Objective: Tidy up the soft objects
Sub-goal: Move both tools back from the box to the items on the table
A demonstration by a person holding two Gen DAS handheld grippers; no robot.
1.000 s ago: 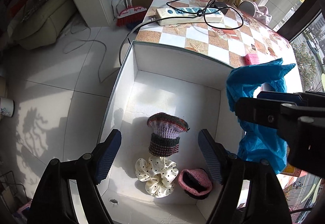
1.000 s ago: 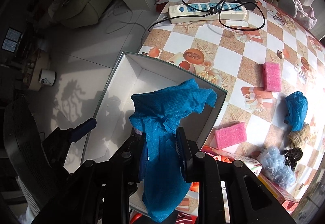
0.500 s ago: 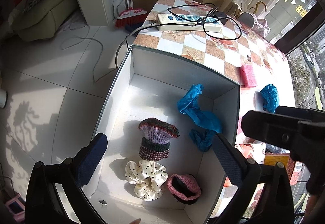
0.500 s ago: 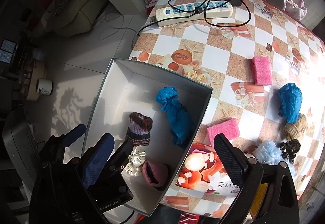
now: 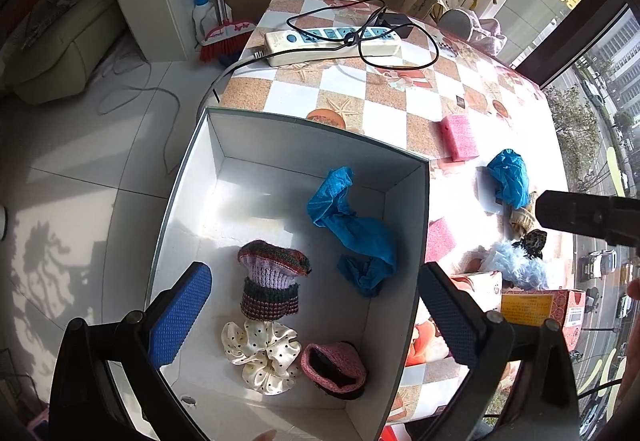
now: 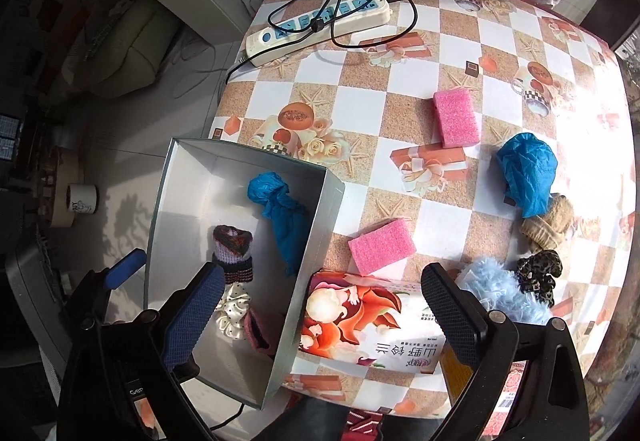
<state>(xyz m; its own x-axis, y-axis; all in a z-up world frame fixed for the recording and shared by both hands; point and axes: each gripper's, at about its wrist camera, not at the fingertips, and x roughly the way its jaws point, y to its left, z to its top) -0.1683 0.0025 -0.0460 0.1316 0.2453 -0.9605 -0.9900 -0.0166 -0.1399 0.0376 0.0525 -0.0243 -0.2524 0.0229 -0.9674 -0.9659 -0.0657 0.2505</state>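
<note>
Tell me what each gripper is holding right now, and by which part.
Nothing. The left gripper and right gripper are both open and empty; the blue cloth lies loose in the box.

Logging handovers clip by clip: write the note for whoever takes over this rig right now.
Left hand-held gripper: open, empty, above the white box.
Right hand-held gripper: open, empty, over the box's edge and the tissue pack.
Done, in the box: blue cloth, knitted hat, dotted scrunchie, pink knitted piece.
Left on the table: two pink sponges, a second blue cloth, tan knitted piece, dark scrunchie, fluffy light-blue piece.
The nearer sponge looks easiest for the right gripper.
</note>
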